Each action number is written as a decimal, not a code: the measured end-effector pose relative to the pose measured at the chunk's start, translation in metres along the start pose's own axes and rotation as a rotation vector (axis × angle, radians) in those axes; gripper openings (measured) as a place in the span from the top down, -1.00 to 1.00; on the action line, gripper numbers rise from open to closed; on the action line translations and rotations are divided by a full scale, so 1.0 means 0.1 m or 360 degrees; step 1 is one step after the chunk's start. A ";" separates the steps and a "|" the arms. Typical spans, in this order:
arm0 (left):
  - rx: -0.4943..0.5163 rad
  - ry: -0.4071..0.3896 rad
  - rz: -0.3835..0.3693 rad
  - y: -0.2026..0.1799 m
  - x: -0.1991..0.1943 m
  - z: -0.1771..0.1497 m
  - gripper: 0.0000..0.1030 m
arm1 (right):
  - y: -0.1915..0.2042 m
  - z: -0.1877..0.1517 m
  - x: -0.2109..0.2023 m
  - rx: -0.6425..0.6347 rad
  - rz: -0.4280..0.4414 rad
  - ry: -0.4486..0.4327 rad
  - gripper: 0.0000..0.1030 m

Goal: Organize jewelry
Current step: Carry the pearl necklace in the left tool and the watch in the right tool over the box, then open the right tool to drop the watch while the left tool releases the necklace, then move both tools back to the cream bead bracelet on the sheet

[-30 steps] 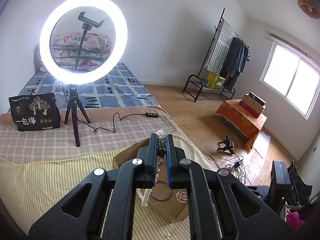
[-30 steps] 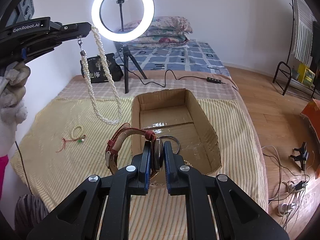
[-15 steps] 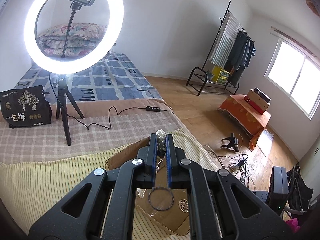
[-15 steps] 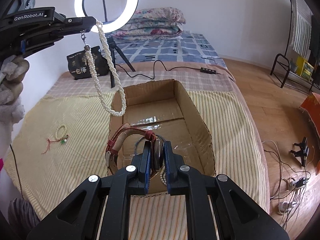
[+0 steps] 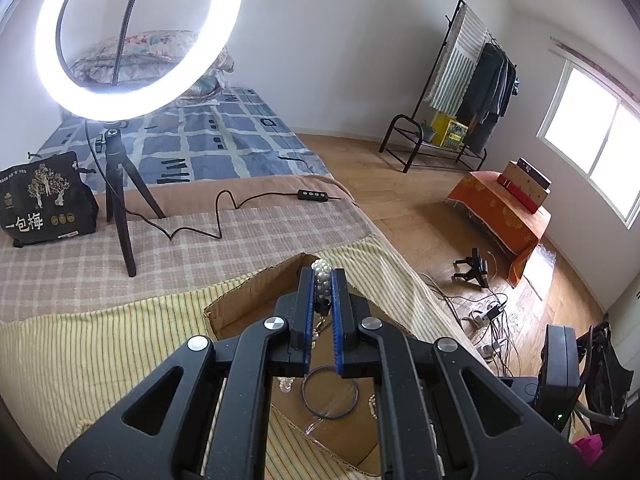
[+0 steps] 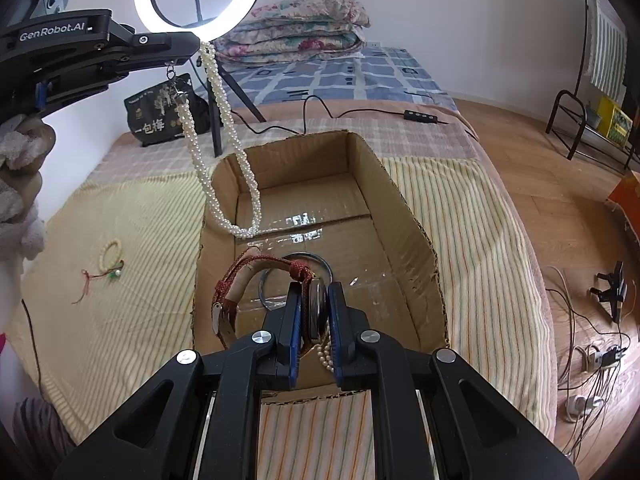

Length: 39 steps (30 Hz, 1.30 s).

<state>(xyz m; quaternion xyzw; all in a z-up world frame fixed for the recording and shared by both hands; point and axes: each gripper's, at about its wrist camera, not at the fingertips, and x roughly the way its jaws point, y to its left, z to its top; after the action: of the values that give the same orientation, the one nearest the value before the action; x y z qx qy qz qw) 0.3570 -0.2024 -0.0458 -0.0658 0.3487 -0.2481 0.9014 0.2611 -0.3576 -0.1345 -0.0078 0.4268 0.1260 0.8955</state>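
An open cardboard box (image 6: 404, 216) lies on a striped yellow cloth on the bed. My left gripper (image 6: 198, 46) is shut on a twisted pearl necklace (image 6: 224, 136), whose loop hangs down into the box's far left corner. In the left wrist view the pearls (image 5: 322, 280) sit pinched between its blue pads, above the box (image 5: 248, 304). My right gripper (image 6: 314, 292) is shut on a watch (image 6: 316, 312) with a red-brown strap (image 6: 236, 284), held over the box's near end. A dark bangle (image 6: 296, 264) and a small pearl string (image 6: 326, 354) lie on the box floor.
A beaded bracelet with a red cord (image 6: 108, 260) lies on the cloth left of the box. A ring light on a tripod (image 5: 120, 184), its cable and a black bag (image 5: 44, 200) stand on the bed behind. The floor with cables drops off to the right.
Both grippers have sunk toward the box. The left one carried the pearl necklace rightward, from over the cloth to hanging inside the box. The watch now hangs lower over the box's near end.
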 end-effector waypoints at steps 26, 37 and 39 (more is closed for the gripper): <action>0.0040 -0.0107 0.0105 0.16 -0.67 0.00 0.41 | 0.23 -0.01 -0.51 -0.0019 -0.0090 -0.0170 -0.21; 0.0043 -0.0264 0.0213 0.61 -1.55 -0.12 0.40 | 0.53 0.00 -0.90 -0.0034 -0.0062 -0.0291 -0.21; 0.0046 -0.0291 0.0238 0.70 -1.72 -0.15 0.40 | 0.64 0.01 -0.97 -0.0049 -0.0054 -0.0319 -0.22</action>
<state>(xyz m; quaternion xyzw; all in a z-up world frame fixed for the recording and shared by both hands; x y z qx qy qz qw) 0.2662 -0.0557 0.0250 -0.0487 0.2654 -0.1781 0.9463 0.1888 -0.3165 -0.0533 -0.0163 0.3329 0.1175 0.9355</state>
